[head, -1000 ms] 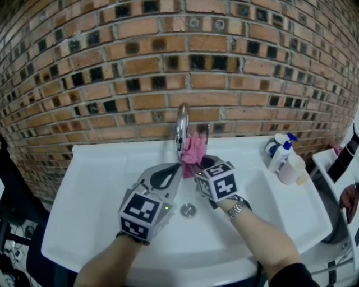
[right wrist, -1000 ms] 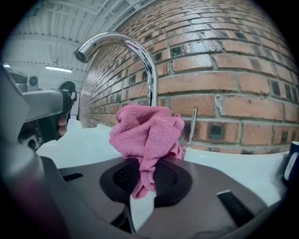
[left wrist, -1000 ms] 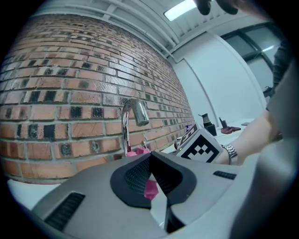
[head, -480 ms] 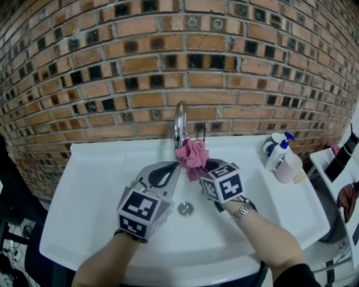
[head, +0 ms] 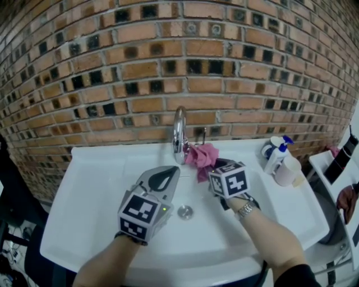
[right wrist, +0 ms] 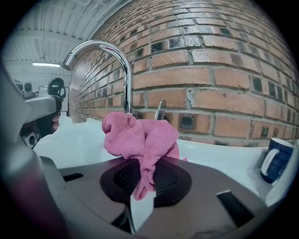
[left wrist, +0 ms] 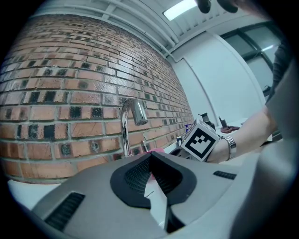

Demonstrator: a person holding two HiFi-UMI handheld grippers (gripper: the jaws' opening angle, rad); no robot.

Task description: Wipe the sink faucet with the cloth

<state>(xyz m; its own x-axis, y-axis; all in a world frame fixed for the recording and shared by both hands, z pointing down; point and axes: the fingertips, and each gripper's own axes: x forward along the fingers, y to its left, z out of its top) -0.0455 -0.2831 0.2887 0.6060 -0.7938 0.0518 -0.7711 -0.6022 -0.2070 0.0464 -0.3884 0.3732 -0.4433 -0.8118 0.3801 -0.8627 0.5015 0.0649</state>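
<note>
even light from a ceiling lamp [left wrist: 180, 9], strong fisheye bending at edges.

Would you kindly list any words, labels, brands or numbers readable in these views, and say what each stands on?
No readable text anywhere.
Black-and-white marker cubes: square patterns only, no letters.
White spray bottle with blue trigger: any label is too small to read.
Dark blue mug: no print visible.

A pink cloth [head: 203, 154], a shiny silver faucet [head: 179, 132], a white sink [head: 95, 185]; the wall [head: 112, 67] is red-brown brick with dark square insets; a dark blue mug [right wrist: 280, 156].
</note>
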